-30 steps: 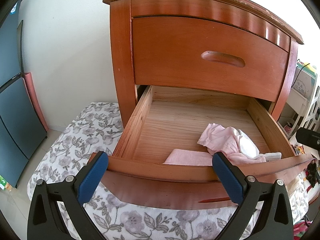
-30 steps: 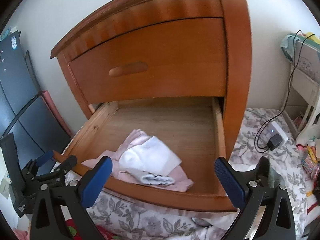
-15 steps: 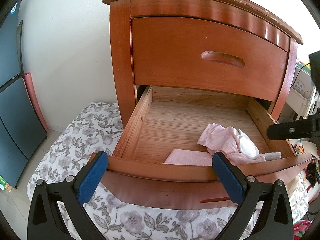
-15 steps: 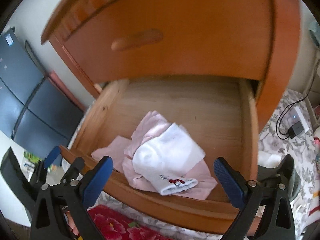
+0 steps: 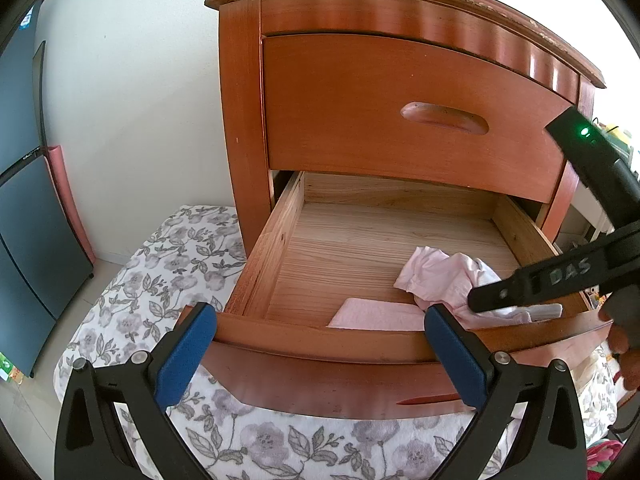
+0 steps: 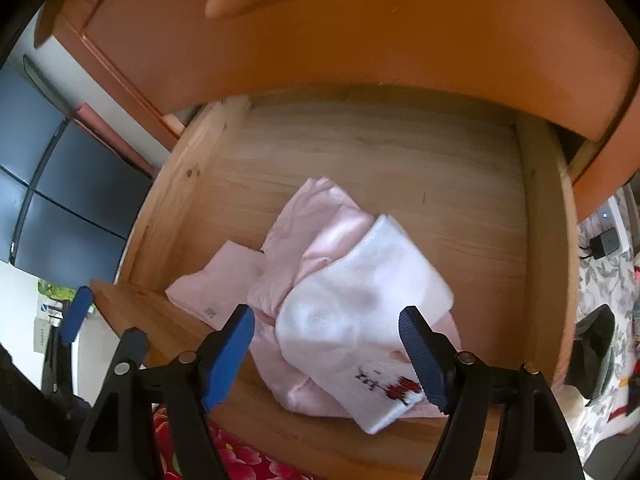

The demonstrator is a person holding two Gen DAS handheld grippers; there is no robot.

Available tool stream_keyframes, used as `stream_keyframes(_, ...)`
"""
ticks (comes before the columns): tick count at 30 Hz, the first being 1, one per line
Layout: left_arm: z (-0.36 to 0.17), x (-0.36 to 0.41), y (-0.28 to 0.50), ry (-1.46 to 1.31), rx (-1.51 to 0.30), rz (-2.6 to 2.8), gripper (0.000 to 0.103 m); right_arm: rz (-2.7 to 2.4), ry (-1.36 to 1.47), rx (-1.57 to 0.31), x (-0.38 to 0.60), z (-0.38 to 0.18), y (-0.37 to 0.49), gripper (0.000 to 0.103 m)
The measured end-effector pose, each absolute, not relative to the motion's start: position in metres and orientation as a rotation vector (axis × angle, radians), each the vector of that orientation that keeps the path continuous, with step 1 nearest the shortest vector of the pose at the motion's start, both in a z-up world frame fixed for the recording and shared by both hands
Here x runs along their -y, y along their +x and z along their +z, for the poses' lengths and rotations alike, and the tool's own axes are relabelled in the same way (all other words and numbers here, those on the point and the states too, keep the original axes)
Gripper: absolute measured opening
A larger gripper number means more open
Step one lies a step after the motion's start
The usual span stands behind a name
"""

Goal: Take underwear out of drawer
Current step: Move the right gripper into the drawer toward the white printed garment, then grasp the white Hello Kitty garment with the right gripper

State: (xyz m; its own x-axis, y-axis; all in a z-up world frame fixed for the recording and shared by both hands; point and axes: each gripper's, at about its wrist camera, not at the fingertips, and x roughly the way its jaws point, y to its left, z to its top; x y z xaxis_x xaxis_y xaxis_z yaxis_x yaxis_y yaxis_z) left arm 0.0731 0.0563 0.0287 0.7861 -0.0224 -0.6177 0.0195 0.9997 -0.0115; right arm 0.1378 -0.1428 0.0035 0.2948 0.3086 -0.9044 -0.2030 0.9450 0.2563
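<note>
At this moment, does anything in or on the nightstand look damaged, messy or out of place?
Yes: the nightstand top's edge is chipped, with pale patches in the finish. In the open drawer, the pink and white garments lie crumpled in a heap, not folded.

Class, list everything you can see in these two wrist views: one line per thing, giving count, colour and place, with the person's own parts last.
nightstand: one, reddish-brown wood, against the white wall.
upper drawer: one, reddish-brown, shut.
lower drawer: one, pale wood inside, pulled open.
pink garments: a loose pile, pale pink, front right of the lower drawer.
white sock: one, white with a red and black print, on top of the pink pile.
floral cloth: one, white with grey flowers, under the nightstand.
charger: one, black, on the floral cloth at right.
left gripper: one, black with blue fingers, open, before the drawer front.
right gripper: one, black with blue fingers, open and just been closing, sock between, untouched.
</note>
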Motion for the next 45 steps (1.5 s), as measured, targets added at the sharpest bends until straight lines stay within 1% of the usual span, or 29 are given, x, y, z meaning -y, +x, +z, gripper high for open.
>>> stream_keyframes(3,0.029,-0.056,0.073,-0.004,-0.666,-0.023,0.103,0.330,0.082,-1.248,0.135,-0.005,0.142,0.068)
stream_keyframes(4,0.029,-0.056,0.073,-0.005,-0.666,-0.022,0.103,0.323,0.088,-1.254,0.135,-0.008,0.142,0.063)
stream_keyframes(5,0.029,-0.056,0.073,-0.004,-0.666,-0.022,0.103,0.319,0.097,-1.256,0.136,-0.009,0.143,0.055)
stream_keyframes(9,0.029,-0.056,0.073,-0.005,-0.666,-0.022,0.103,0.314,0.122,-1.247,0.140,-0.005,0.143,0.042)
stream_keyframes(10,0.029,-0.056,0.073,-0.005,-0.666,-0.022,0.103,0.310,0.117,-1.244,0.140,-0.004,0.143,0.037)
stream_keyframes(11,0.029,-0.056,0.073,-0.005,-0.666,-0.022,0.103,0.305,0.117,-1.243,0.142,-0.003,0.142,0.033)
stream_keyframes(21,0.029,-0.056,0.073,-0.005,-0.665,-0.021,0.103,0.297,0.184,-1.221,0.166,0.010,0.135,0.033)
stream_keyframes(43,0.028,-0.056,0.073,-0.005,-0.665,-0.021,0.103,0.243,0.036,-1.223,0.162,0.017,0.131,0.033)
stream_keyframes(45,0.029,-0.056,0.073,-0.005,-0.665,-0.022,0.103,0.250,0.030,-1.228,0.157,0.015,0.132,0.031)
